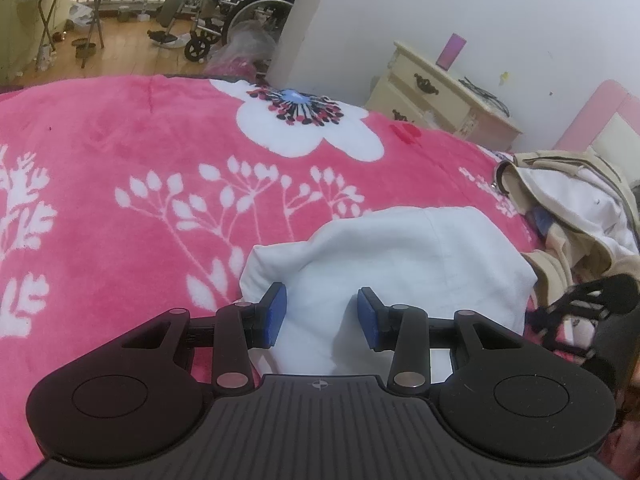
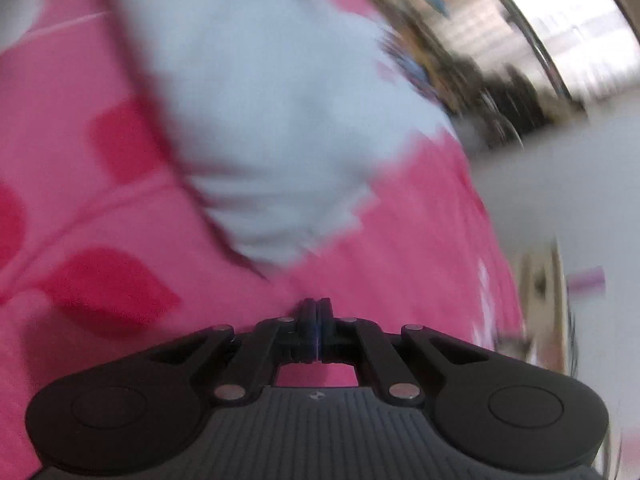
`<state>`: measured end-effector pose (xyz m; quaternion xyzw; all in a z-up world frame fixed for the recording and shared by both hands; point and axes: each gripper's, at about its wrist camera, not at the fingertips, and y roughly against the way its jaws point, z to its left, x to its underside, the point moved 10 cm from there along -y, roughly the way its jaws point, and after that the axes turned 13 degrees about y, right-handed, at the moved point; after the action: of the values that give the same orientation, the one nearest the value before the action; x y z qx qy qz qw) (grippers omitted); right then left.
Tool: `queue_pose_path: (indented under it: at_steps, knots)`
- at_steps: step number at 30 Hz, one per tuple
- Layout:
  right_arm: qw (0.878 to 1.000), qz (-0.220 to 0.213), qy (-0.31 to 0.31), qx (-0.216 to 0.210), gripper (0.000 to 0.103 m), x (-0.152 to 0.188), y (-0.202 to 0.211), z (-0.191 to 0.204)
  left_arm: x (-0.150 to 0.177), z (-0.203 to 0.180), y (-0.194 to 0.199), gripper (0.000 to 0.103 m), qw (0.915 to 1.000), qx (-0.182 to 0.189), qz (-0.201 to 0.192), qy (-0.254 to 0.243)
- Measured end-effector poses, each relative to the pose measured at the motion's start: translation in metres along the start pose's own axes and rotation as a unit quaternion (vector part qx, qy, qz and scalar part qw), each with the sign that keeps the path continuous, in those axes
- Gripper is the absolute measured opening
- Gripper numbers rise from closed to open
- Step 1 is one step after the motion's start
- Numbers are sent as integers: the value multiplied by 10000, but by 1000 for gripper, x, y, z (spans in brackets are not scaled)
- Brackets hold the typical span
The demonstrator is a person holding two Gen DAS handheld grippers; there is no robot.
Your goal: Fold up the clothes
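We are over a bed with a pink floral blanket [image 1: 120, 140]. The white garment [image 1: 400, 264] lies bunched on it. Our left gripper [image 1: 322, 318] hovers over its near edge, pads apart with nothing pinched between them. Our right gripper [image 2: 316, 320], in a blurred view, is closed with nothing between its pads. A heap of beige clothes [image 1: 568, 216] lies just beside the garment; a cream nightstand [image 1: 436, 92] stands beyond.

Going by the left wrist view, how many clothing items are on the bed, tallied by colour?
White folded garment, lying beneath the open left gripper: 1
Beige-and-white heap of rumpled clothes at the right edge: 1 heap; separate pieces cannot be told apart
Total: 2 groups on the pink floral blanket
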<state>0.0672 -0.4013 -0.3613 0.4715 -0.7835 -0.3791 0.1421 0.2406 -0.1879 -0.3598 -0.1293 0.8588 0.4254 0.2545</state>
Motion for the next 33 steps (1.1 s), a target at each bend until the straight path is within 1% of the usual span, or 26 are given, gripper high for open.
queue_pose_path:
  at_steps: [2,3,4,5,6,7,8,9,10,12,13,14,15,16,17,18,19,22,24,26,27,28,30,33]
  knots:
    - [9993,-110,-236,265,0,0,20,-16,0,-1,0,40,10000,-11,4,-7]
    - [9978,-296,-421,419,0,-8,32,-28,0,-1,0,40,10000,-18,6,-11]
    - [9942,-629,-749,455,0,-22,46,-38,0,-1,0,40,10000,-25,8,-16]
    - [9882,-972,-1086,479,0,-37,60,-49,0,-2,1,40,10000,-32,10,-21]
    - [9800,-1364,-1403,353,0,-51,72,-54,0,-2,1,40,10000,-39,13,-25]
    - [9692,-1756,-1713,213,0,-65,84,-59,0,-2,1,40,10000,-46,15,-30]
    - [9606,-2013,-1916,39,1,-78,88,-62,0,-3,1,40,10000,-67,14,-38]
    - [9550,-2126,-2064,-105,4,-89,86,-63,0,-3,1,40,9999,-90,13,-47]
    - [9509,-2145,-2221,-202,5,-95,77,-64,0,-4,2,40,9999,-106,5,-72]
    - [9394,-1965,-2768,-476,5,-91,48,-59,1,-4,1,40,9998,-129,-13,-120]
    - [9300,-1735,-3175,-647,5,-81,29,-54,1,-4,1,40,9998,-120,-21,-134]
    - [9142,-1460,-3664,-929,6,-66,5,-49,1,-5,1,40,9999,-85,-24,-145]
    - [8897,-1350,-4173,-1270,6,-53,-18,-49,1,-5,1,40,9999,-40,-31,-153]
    - [8563,-1538,-4720,-1426,5,-43,-25,-52,1,-6,1,40,9998,-41,-32,-166]
    - [8306,-1649,-5091,-1540,5,-35,-29,-56,0,-6,1,40,9998,-47,-32,-179]
    - [8160,-1683,-5288,-1615,5,-30,-30,-58,1,-6,1,40,9998,-50,-25,-193]
    - [8096,-1707,-5375,-1631,5,-28,-28,-57,0,-6,2,40,9999,-45,-23,-165]
    - [8097,-1770,-5349,-1642,5,-29,-30,-58,-2,-5,5,40,10000,-26,-18,-70]
    - [8090,-1784,-5335,-1703,5,-30,-36,-60,-6,-3,15,42,9999,-27,-96,126]
    - [8106,-1785,-5305,-1720,5,-31,-30,-58,-6,2,30,47,9992,-33,-132,386]
    - [8116,-1786,-5291,-1715,5,-30,-34,-56,-4,5,38,55,9985,-33,-115,530]
    - [8109,-1785,-5302,-1714,5,-29,-33,-56,0,7,44,59,9979,-31,-10,645]
    - [8093,-1782,-5329,-1712,5,-28,-31,-55,12,9,53,60,9970,-70,269,722]
    - [8085,-1775,-5342,-1719,5,-27,-31,-55,34,5,58,62,9939,-69,851,699]
